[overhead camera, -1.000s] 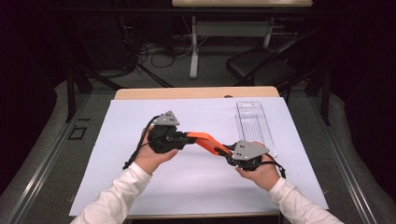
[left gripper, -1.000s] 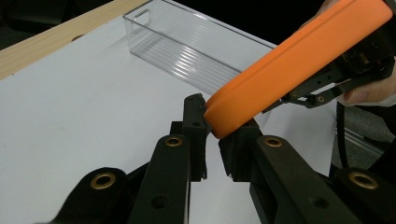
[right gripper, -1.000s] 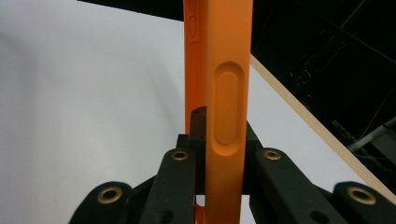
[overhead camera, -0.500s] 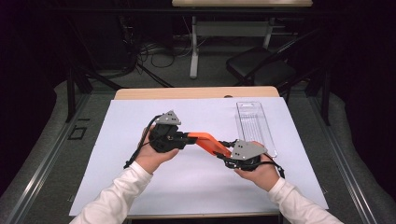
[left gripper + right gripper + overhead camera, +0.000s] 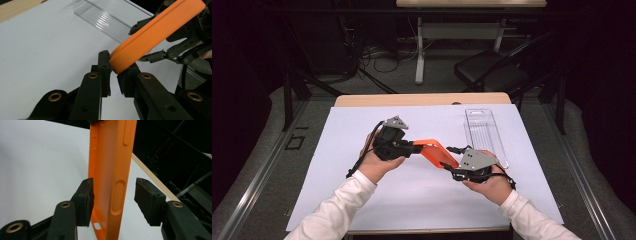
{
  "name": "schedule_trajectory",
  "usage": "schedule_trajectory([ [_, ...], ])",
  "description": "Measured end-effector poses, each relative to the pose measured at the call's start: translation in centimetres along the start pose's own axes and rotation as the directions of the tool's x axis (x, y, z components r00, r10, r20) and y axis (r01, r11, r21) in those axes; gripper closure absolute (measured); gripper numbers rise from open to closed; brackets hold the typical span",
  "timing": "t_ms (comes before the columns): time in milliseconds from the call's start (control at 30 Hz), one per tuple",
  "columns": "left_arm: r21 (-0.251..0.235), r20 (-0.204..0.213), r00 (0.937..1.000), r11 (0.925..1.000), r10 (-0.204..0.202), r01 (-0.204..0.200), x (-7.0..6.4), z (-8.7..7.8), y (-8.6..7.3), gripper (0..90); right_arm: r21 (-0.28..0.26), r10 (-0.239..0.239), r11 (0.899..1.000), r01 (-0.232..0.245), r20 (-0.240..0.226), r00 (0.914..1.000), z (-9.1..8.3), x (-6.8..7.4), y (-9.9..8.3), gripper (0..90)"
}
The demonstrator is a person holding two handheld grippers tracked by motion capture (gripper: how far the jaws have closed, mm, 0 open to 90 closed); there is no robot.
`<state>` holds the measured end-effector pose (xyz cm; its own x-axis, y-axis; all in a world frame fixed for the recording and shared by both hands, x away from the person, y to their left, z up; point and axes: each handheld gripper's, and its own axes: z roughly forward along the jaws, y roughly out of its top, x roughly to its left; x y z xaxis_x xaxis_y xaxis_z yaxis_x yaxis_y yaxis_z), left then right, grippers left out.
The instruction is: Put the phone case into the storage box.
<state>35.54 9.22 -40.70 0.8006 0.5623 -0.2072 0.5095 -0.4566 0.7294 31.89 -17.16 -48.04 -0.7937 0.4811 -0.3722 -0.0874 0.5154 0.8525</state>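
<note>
Orange silicone phone case [image 5: 436,153] — one piece, held off the white sheet [image 5: 337,150] near the middle of the desk, spanning the gap between the two grippers. Soft and flexible by the look of it; button bumps and a small cut-out showed along its side wall in the right gripper view.

Left gripper [image 5: 408,148]: jaws closed on one end of the case, the rounded corner pinched between the pads [image 5: 103,65] in the left gripper view.

Right gripper [image 5: 451,166]: jaws apart, one on either side of the other end of the case. The left pad [image 5: 86,197] stood against or just beside the side wall; the other pad stood clear of it, a gap visible between them.

Change noted against the picture a second back: the right hand [image 5: 489,181] had drawn slightly toward the near edge and the left gripper, with the case tilted between the two much as before. Judged as a handover or regrip in progress — the right jaws not yet committed, so the left alone carried the case.

Clear plastic tray [image 5: 484,132]: lying toward the far right corner of the sheet, well apart from the case, nothing seen in it.
</note>
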Motion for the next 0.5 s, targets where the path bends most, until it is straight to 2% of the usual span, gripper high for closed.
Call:
schedule_trajectory([
  [100,0.02,-0.005,1.0,0.9998,-0.004,0.004,-0.01,-0.05,0.18,80.8,0.0,0.005,1.0,-0.005,-0.002,1.0,-0.03,-0.04,0.09,47.7],
  [500,0.087,-0.072,0.9974,0.996,-0.012,0.018,0.06,-0.22,0.71,80.7,-0.003,0.022,1.0,-0.022,0.004,0.9998,-0.3,-0.19,0.59,46.6],
])
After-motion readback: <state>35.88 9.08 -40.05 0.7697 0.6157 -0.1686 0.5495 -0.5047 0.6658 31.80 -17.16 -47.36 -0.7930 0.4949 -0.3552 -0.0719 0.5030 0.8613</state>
